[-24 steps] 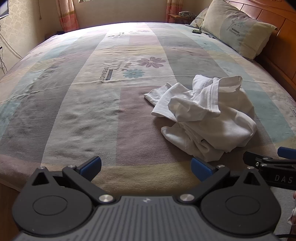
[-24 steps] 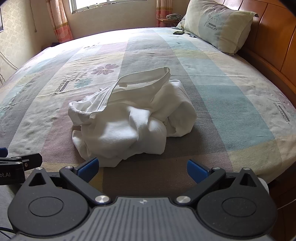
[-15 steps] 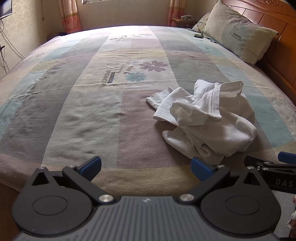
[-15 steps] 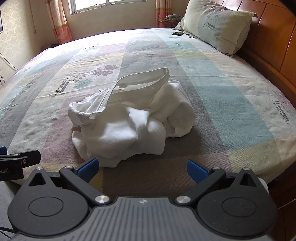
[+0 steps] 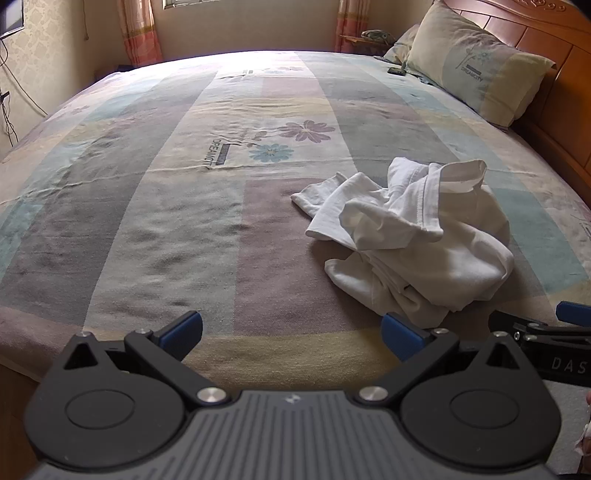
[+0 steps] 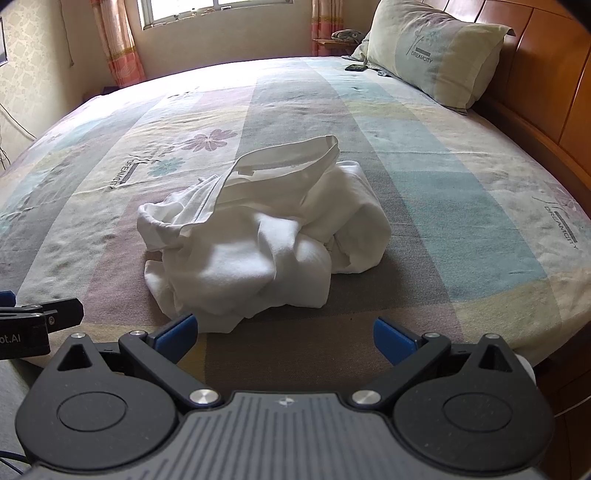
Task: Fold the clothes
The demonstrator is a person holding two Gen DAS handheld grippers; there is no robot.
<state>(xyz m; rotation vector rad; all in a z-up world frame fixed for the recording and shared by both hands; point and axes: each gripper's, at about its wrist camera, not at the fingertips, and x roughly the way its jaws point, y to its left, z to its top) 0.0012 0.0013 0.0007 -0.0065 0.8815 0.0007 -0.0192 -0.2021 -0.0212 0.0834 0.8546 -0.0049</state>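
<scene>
A crumpled white garment (image 6: 258,236) lies in a heap on the bed (image 6: 461,206), toward the near edge, resting on a patchwork bedspread of grey, mauve, pale blue and cream panels with a flower print. Its ribbed neckband stands up in a loop at the top of the pile, and a sleeve trails out flat toward the left side. Both tools hover over the bed's near edge, tilted downward. The left gripper (image 5: 291,330) sits to the left of the heap, its blue-tipped fingers (image 5: 183,326) spread wide with only bedspread between them; the right one is just beside the garment's near hem. The right gripper (image 6: 284,332) faces the heap squarely, fingers (image 6: 391,334) likewise wide apart and gripping nothing. A pillow (image 6: 432,51) leans against the wooden headboard (image 6: 546,74) at the far right, and curtains (image 6: 114,40) flank a bright window (image 6: 221,9).
</scene>
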